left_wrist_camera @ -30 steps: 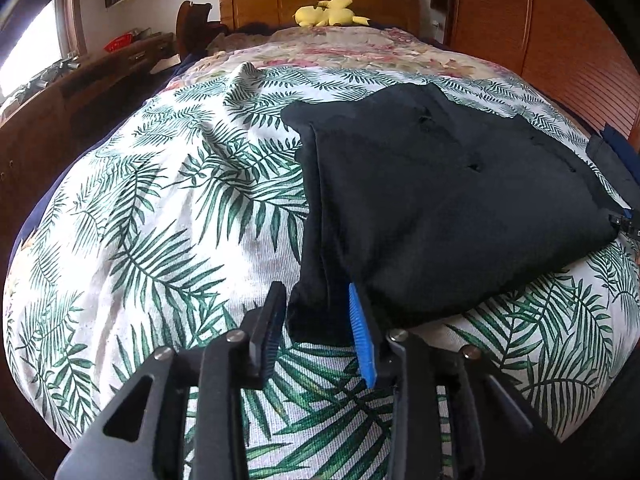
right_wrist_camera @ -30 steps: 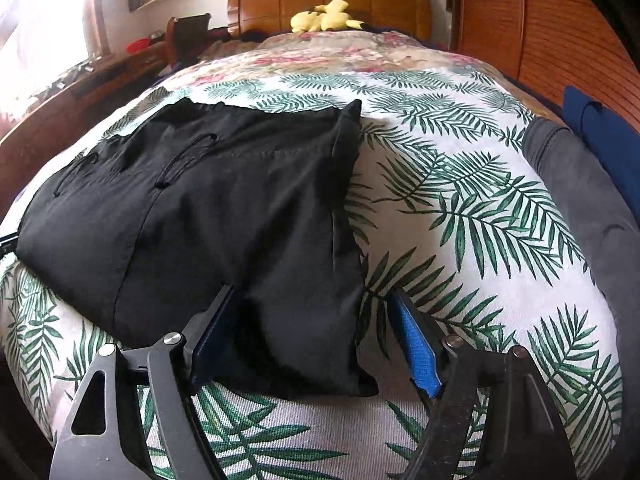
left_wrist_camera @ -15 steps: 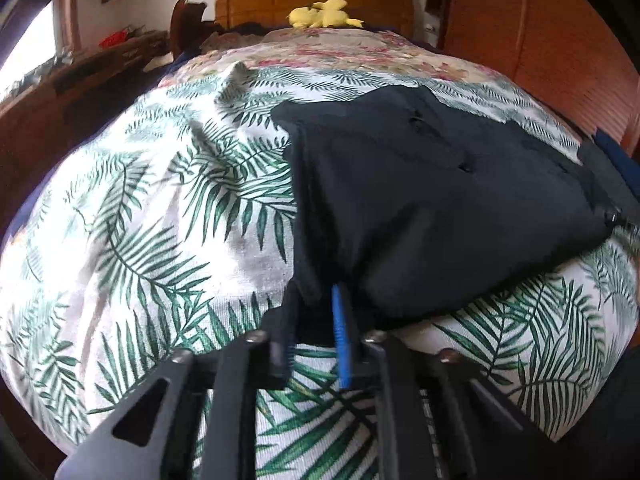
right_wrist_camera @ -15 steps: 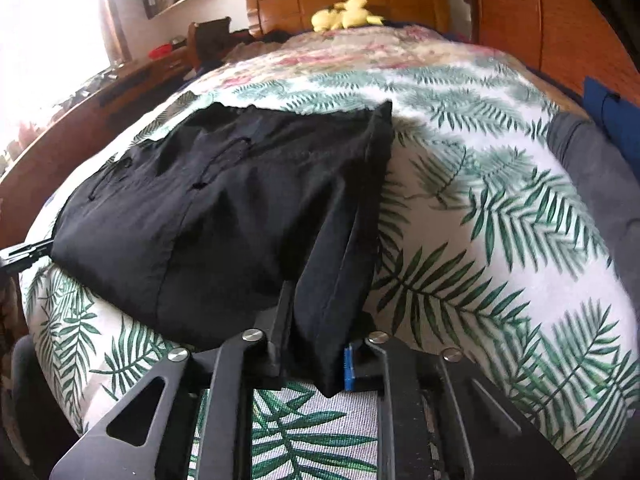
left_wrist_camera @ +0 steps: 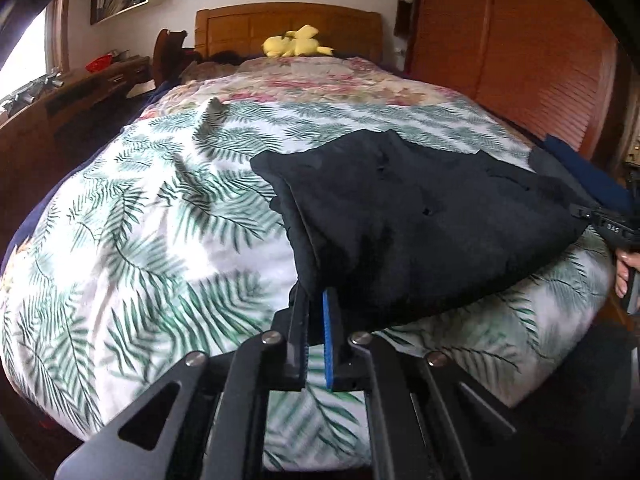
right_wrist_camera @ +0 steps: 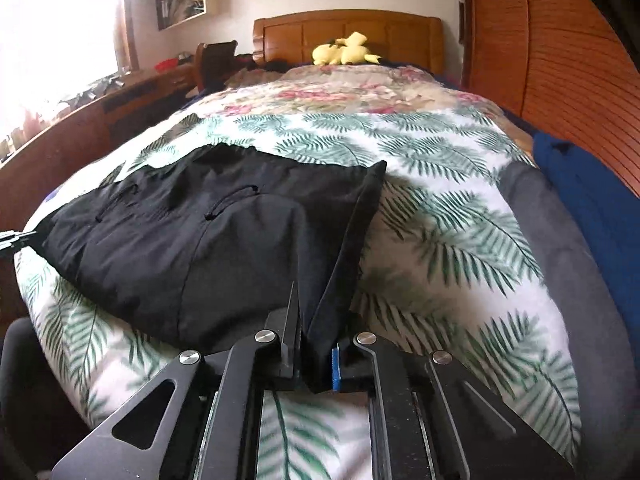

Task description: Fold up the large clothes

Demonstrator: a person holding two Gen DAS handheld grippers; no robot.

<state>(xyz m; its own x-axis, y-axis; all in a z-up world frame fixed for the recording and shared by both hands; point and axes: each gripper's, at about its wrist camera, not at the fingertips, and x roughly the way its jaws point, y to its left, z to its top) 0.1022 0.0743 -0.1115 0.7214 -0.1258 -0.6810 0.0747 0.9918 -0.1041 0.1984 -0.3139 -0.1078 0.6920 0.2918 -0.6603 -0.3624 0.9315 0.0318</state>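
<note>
A black garment (left_wrist_camera: pixel 420 232) lies folded on the palm-leaf bedspread (left_wrist_camera: pixel 140 240), with its near edge lifted off the bed. My left gripper (left_wrist_camera: pixel 316 300) is shut on its near left corner, the fabric pinched between the black and blue pads. In the right wrist view the same black garment (right_wrist_camera: pixel 192 248) stretches away to the left. My right gripper (right_wrist_camera: pixel 314 320) has its jaws closing on the near right corner, and the pads press a raised fold of cloth. A hand holds the right gripper (left_wrist_camera: pixel 612 228) at the far right of the left wrist view.
A grey cloth (right_wrist_camera: pixel 560 240) and a blue cloth (right_wrist_camera: pixel 592 200) lie along the bed's right side. A yellow plush toy (left_wrist_camera: pixel 296 46) sits by the wooden headboard (left_wrist_camera: pixel 248 28). A wooden desk (left_wrist_camera: pixel 60 112) runs along the left, a wooden wardrobe (left_wrist_camera: pixel 520 60) along the right.
Both grippers went from open around the garment's near corners to shut on them. Both then rose, lifting the near edge off the bedspread.
</note>
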